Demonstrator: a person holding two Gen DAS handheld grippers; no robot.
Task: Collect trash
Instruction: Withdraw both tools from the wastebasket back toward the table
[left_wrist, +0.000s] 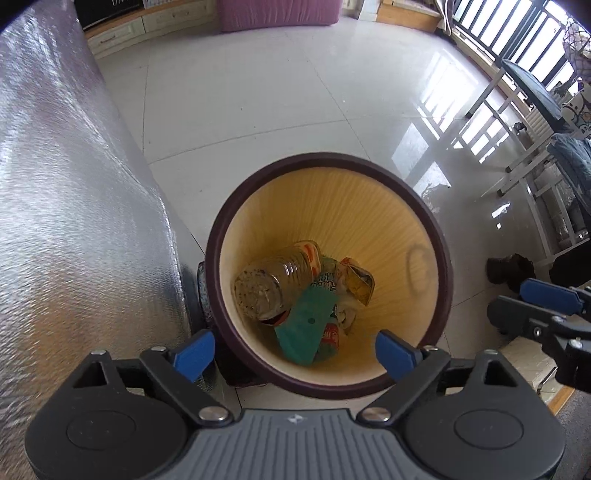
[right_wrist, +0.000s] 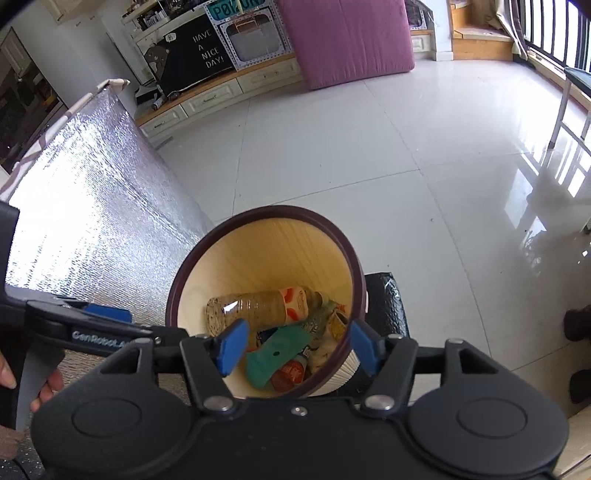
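**Inspector A:** Item one: the round bin with a dark maroon rim and pale yellow ribbed inner wall (left_wrist: 369, 221) stands on the glossy white tiled floor (left_wrist: 258, 92). Contents at its bottom: a clear plastic bottle with an orange label (left_wrist: 273, 280) lying on its side, a teal flat piece with a small hole (left_wrist: 306, 325) partly under it, a crumpled yellow wrapper (left_wrist: 356, 282) and a red-orange printed packet (left_wrist: 330, 336).

**Inspector B:** Confirmed from the right wrist view — same bin (right_wrist: 258, 243), same bottle (right_wrist: 258, 304), teal piece (right_wrist: 275, 354) below it. All the trash lies inside the bin.

**Inspector A:** Left tongs (left_wrist: 295, 354): blue-tipped, spread wide over the bin's near rim, nothing between them.

**Inspector B:** Right tongs (right_wrist: 299, 345): likewise spread, empty, above the bin's near edge. The left tool's arm shows at the left margin of that view, fingers of a hand beside it.

**Inspector A:** Surroundings: a silver quilted foil-covered block (left_wrist: 74, 221) just left of the bin, touching or nearly so — cannot tell which. Farther off, a purple upholstered cushion block (right_wrist: 347, 37) against a cream low drawer cabinet (right_wrist: 207, 99), and a dark railing at the window (left_wrist: 517, 40) on the right.
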